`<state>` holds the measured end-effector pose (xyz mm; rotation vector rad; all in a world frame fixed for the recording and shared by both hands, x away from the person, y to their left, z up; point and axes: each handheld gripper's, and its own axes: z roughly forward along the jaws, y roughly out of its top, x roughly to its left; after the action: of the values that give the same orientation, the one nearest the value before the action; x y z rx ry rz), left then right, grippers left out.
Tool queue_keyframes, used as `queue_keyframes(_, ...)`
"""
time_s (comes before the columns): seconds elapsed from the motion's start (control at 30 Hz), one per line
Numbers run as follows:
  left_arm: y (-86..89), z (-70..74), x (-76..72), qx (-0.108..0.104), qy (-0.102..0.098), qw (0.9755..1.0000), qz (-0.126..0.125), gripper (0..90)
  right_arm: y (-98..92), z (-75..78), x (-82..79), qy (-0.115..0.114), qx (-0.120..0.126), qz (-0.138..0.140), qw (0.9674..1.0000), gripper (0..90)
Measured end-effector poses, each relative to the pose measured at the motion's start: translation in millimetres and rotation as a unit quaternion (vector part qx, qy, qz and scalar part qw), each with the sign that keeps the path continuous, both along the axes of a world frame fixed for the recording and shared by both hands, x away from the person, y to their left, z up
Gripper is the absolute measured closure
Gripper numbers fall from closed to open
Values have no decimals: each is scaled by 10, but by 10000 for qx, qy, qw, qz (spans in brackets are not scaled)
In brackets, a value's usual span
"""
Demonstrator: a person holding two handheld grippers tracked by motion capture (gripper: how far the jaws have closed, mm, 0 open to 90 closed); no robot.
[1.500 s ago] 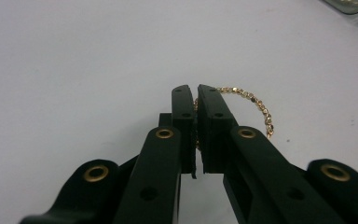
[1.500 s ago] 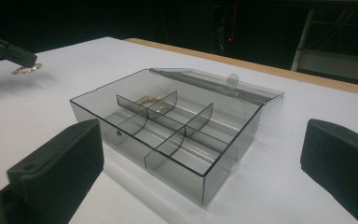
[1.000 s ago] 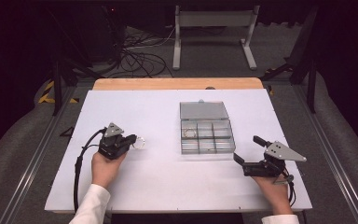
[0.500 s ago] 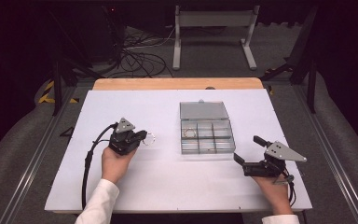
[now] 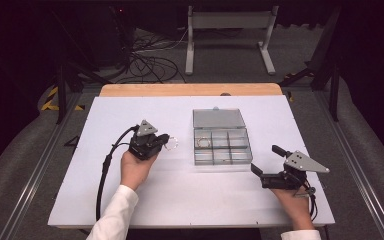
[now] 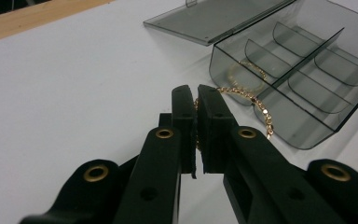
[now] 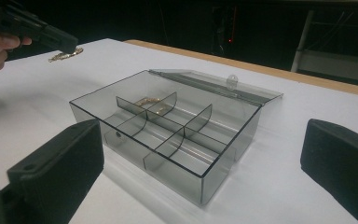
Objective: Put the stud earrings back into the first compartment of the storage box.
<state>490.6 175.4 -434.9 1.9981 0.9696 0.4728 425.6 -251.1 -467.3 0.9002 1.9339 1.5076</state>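
Observation:
A gold chain (image 6: 256, 103) hangs from my left gripper (image 6: 196, 93), whose jaws are shut on it. From above, the left gripper (image 5: 164, 140) is held a little over the white table, left of the box, with the chain (image 5: 172, 144) dangling at its tip. A smoky clear compartment box (image 5: 223, 159) stands mid-table with its lid (image 5: 218, 119) laid open behind. Another gold chain (image 7: 147, 101) lies in a far compartment. My right gripper (image 5: 265, 159) rests open on the table to the right of the box, nothing between its jaws. In the right gripper view the left gripper (image 7: 58, 39) hovers at top left with the chain (image 7: 65, 55).
The white table sheet (image 5: 130, 200) has a wooden strip (image 5: 190, 89) along its far edge. Cables and a metal stand (image 5: 227, 22) lie on the dark floor beyond. The box has several compartments split by curved dividers (image 7: 168, 122).
My left gripper has risen and travelled to the right toward the box, carrying the gold chain. The right gripper has stayed where it was.

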Motion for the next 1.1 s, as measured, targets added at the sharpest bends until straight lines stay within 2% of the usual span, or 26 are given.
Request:
queue_keyframes(0.07, -48, 27, 23, 53, -51, 10000, -21, 863, -1, 1, -1, 2, 6, 1, 10000, 0)
queue_keyframes(0.3, -227, 60, 94, -22, -25, 9999, -158, 863, -5, 7, -2, 6, 9, 5, 10000, 0)
queue_keyframes(0.5, -363, 69, 160, -24, 6, 9997, -234, 863, -6, 7, -1, -7, 12, 5, 10000, 0)
queue_keyframes(0.63, -454, 82, 207, 10, -42, 9995, -299, 863, -5, 6, -1, 14, 4, 8, 10000, 0)
queue_keyframes(0.83, -599, 53, 269, 16, -35, 9993, -374, 863, -11, 10, -5, -14, -1, 15, 10000, 0)
queue_keyframes(1.0, -696, 5, 338, -57, 12, 9993, -371, 863, -13, 11, -7, -11, 15, 18, 10000, 0)
queue_keyframes(1.1, -747, -20, 366, -37, -61, 9990, -432, 862, -13, 11, -7, -11, 11, 16, 10000, 0)
